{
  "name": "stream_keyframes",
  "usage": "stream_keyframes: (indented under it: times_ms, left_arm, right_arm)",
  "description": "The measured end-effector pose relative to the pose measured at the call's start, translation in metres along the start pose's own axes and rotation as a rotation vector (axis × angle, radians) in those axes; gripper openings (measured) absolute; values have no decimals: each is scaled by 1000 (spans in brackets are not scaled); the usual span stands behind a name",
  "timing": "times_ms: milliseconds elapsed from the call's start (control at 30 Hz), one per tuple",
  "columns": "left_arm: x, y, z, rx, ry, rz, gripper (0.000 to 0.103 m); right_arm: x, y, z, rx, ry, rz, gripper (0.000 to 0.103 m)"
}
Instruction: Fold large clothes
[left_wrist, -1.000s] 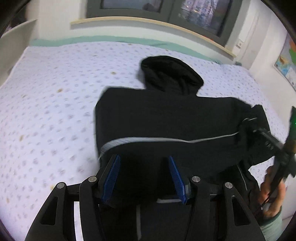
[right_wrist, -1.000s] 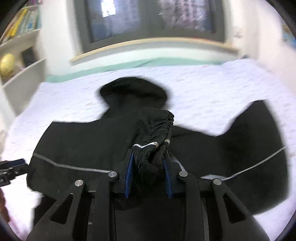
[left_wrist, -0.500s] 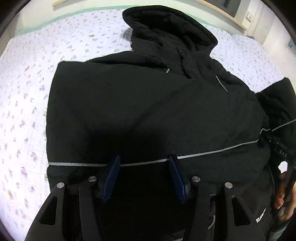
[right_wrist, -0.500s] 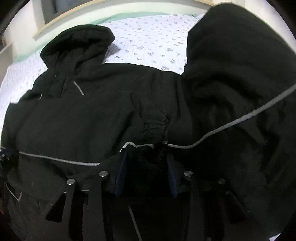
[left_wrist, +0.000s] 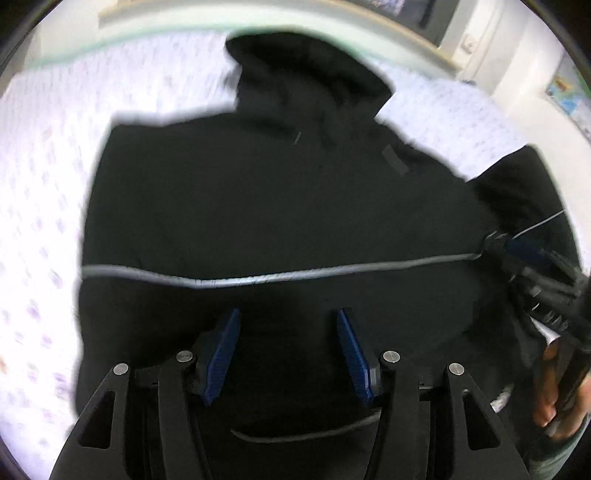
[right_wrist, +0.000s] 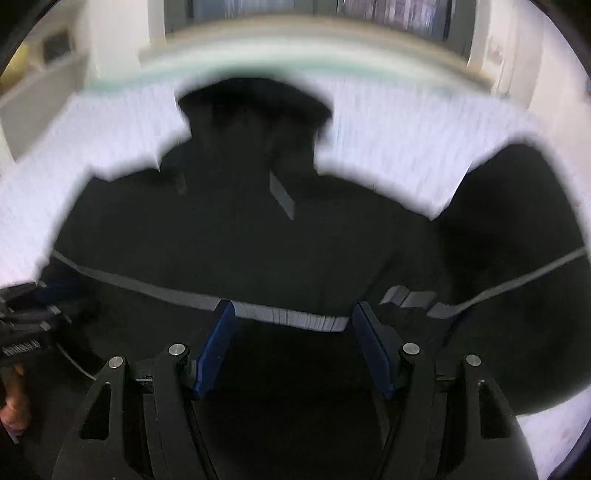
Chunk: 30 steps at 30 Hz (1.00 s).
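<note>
Black hooded jacket lay spread on the bed, sleeve beside its body, folding barely begun; left gripper and right gripper hovered above its hem, jaws wide apart, empty.

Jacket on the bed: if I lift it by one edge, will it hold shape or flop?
The jacket will probably flop: it lies limp on the bed, its sleeve bunched. It looks thick, so likely heavy and draggy.
</note>
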<state>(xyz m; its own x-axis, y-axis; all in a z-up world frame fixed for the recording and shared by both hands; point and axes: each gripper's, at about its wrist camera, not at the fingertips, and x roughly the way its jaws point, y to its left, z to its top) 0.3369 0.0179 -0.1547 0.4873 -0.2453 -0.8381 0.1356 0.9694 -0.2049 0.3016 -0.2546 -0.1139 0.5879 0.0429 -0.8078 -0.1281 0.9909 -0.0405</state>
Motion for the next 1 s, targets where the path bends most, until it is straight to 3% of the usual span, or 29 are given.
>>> stream_keyframes:
  times_ms: [33, 100, 233, 400, 533, 600, 767, 900, 1000]
  left_arm:
    - [1, -1, -4, 10, -16, 1, 56]
    - [2, -4, -7, 31, -42, 14, 56]
    - [3, -9, -12, 73, -86, 55, 57]
    - [-18, -29, -4, 126, -18, 159, 57]
    - [-73, -69, 8, 157, -29, 154, 57]
    - [-99, -96, 20, 159, -41, 130, 57]
    - [-157, -186, 61, 211, -80, 90, 57]
    - [-177, -244, 96, 228, -119, 57, 57]
    - [-180, -266, 112, 218, -155, 6, 57]
  right_arm:
    - [23, 0, -11, -13, 61, -8, 72]
    - [32, -2, -29, -45, 1, 4, 73]
    - [27, -7, -37, -33, -36, 19, 74]
    - [11, -17, -44, -23, 5, 53, 74]
    - [-35, -32, -64, -18, 44, 197, 75]
    - [-59, -35, -70, -29, 10, 224, 75]
    - [-144, -78, -82, -31, -139, 183, 75]
    - [-200, -126, -86, 15, -255, 130, 80]
    - [-223, -170, -91, 74, -310, 71, 83]
